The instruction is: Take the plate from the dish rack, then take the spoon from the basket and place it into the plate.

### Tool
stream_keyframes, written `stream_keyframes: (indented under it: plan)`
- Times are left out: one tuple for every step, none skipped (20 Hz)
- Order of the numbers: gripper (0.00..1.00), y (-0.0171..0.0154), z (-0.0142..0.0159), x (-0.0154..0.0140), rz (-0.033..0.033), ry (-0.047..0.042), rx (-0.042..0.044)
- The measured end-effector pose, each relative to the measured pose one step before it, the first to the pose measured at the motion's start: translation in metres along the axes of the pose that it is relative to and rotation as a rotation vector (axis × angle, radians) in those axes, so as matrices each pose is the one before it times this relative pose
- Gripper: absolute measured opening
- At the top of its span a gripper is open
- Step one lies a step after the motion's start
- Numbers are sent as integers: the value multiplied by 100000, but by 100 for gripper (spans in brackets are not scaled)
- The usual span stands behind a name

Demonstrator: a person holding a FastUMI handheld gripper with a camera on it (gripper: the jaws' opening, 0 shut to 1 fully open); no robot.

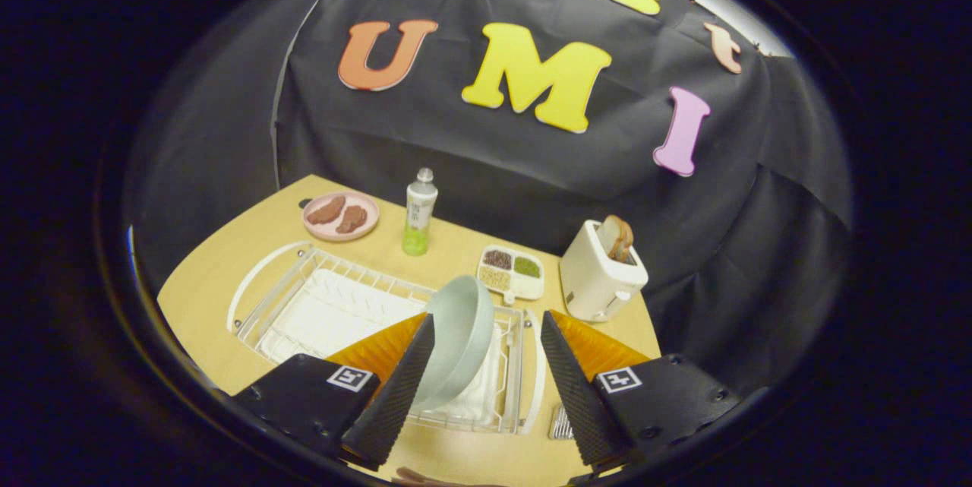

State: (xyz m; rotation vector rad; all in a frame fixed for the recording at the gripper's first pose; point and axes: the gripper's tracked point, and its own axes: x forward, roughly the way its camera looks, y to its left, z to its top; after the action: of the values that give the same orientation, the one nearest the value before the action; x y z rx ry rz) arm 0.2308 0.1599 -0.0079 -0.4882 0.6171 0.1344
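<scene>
One plate (456,339) stands on edge in one dish rack (334,312), between the spread fingers of the gripper (486,354), touching the left one only. Beyond: one pink dish (342,215) with two brown pieces, one bottle (419,213), one toaster (600,274).

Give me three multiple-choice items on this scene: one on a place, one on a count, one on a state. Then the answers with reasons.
1. Where does the pale green plate stand?
A. upright in the dish rack, between the jaws
B. flat on the table by the bottle
C. on top of the toaster

2. How many sections does the small white tray hold?
A. one
B. three
C. six

3. How do the jaws of the gripper stand?
A. pressed shut on the plate
B. shut on nothing
C. open

Answers: 1 A, the plate stands on edge at the rack's near end. 2 B, three fillings show. 3 C, a wide gap separates them.
</scene>
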Motion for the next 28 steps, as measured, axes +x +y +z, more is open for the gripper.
stream_keyframes:
  plan:
    - [91, 209, 37, 145, 96, 4375, -1529]
    - [90, -14, 35, 272, -1021, 5031, -1281]
    - [88, 163, 137, 172, -1034, 4783, -552]
    - [86, 514, 4, 349, 259, 5767, -1177]
    - [81, 519, 69, 272, 161, 5094, -1108]
    - [79, 207, 41, 374, -1382, 5427, -1513]
    - [73, -80, -112, 275, -2200, 5042, -547]
    - [69, 180, -256, 398, -1774, 5736, -1015]
    - [65, -361, 189, 498, -3763, 3737, -1234]
    - [64, -455, 373, 255, -3540, 1843, -243]
    - [60, -611, 117, 250, -3811, 1739, 1229]
    - [56, -272, 332, 235, -1652, 1398, 598]
    - [51, 127, -65, 331, -141, 1583, 1028]
    - [48, 356, 101, 218, 1350, 2103, 842]
    - [44, 44, -68, 388, -340, 1679, 706]
    - [40, -126, 147, 308, -994, 1008, 503]
    - [37, 79, -9, 319, -322, 1168, -168]
    - [35, -3, -83, 75, -197, 1570, -15]
    - [33, -175, -225, 372, -549, 2059, 610]
    - [33, -237, -53, 109, -652, 1132, 1188]
    - [32, 47, 100, 34, 652, 569, 1813]
    - [31, 78, -23, 123, 788, 358, 1657]
    - [30, 163, 118, -212, 1128, -1026, 786]
    - [29, 137, 144, -29, 726, -1046, -917]
    - [25, 200, -90, -301, 81, -628, 799]
    - [23, 416, 81, -480, -153, -1011, 109]
    - [20, 223, 27, -321, -1407, -977, -361]
    - [18, 111, -91, -369, -1699, -49, 853]
